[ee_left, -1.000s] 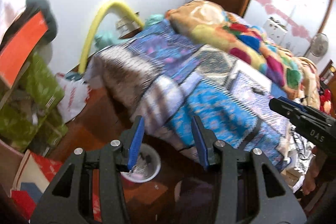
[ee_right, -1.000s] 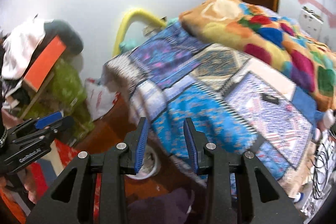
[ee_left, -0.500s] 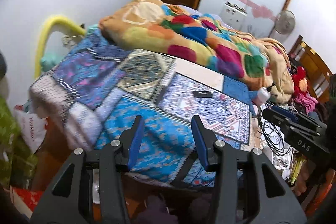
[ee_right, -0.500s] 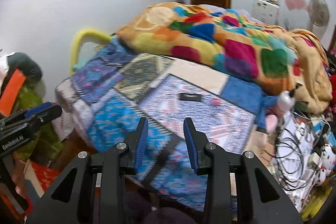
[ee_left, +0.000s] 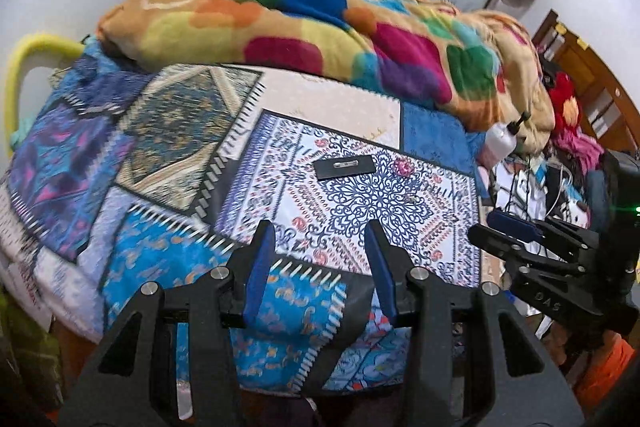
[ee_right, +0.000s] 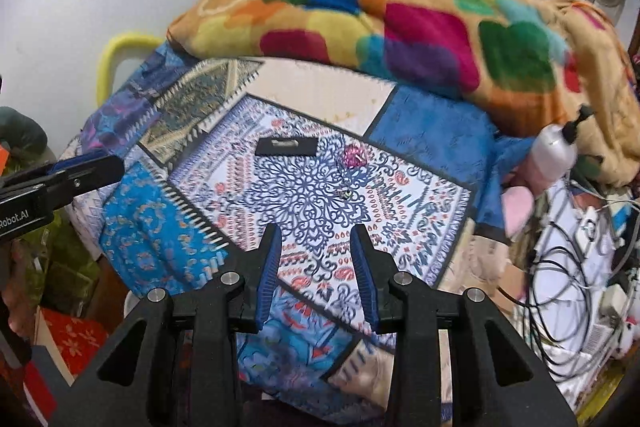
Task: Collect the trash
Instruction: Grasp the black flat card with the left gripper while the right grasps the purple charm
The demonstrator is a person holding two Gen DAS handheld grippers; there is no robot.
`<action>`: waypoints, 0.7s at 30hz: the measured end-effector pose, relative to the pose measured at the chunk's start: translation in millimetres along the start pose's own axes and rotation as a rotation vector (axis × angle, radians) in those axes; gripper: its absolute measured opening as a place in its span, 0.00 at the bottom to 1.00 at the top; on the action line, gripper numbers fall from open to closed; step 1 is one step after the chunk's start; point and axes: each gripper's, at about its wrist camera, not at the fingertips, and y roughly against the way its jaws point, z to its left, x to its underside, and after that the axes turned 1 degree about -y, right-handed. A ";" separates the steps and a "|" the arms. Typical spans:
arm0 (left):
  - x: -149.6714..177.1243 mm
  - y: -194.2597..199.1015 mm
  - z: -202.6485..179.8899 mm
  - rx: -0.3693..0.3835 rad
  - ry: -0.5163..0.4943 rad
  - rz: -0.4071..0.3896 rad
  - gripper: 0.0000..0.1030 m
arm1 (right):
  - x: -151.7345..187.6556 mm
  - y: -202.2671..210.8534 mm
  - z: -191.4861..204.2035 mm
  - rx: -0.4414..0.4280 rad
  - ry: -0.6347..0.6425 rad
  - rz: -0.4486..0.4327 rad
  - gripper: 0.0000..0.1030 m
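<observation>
A flat black wrapper (ee_left: 344, 167) lies on the patterned bedspread (ee_left: 280, 155); it also shows in the right wrist view (ee_right: 286, 146). A crumpled pink wrapper (ee_right: 355, 155) lies just right of it, also in the left wrist view (ee_left: 403, 167). A small dark scrap (ee_right: 345, 192) lies nearer me. My left gripper (ee_left: 318, 263) is open and empty, above the bed's near edge. My right gripper (ee_right: 317, 259) is open and empty, short of the scraps.
A heaped multicoloured blanket (ee_right: 400, 23) covers the far side of the bed. A white pump bottle (ee_right: 558, 147), cables (ee_right: 568, 267) and clutter lie to the right. A yellow tube (ee_left: 24, 67) arches at the left. A red patterned box (ee_right: 72, 335) sits on the floor.
Both grippers have risen and swung right, from the floor and white bin by the bed's corner up over the bedspread. The wrappers have come closer and more central. Both jaws stay open.
</observation>
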 end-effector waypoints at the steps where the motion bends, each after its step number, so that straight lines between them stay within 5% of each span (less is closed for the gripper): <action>1: -2.3 -8.1 -0.4 -0.002 -0.004 0.011 0.44 | -1.7 -6.1 -0.6 0.009 0.007 0.003 0.32; 13: -30.7 -103.5 7.0 -0.007 -0.005 0.098 0.45 | -38.9 -87.1 -16.3 0.048 0.148 0.017 0.31; 19: -47.8 -132.8 0.3 0.079 -0.006 0.101 0.45 | -38.7 -94.4 -19.9 0.039 0.170 -0.027 0.31; 21: -52.2 -138.9 -5.6 0.089 -0.020 0.101 0.45 | -39.0 -96.0 -20.7 0.040 0.186 -0.041 0.22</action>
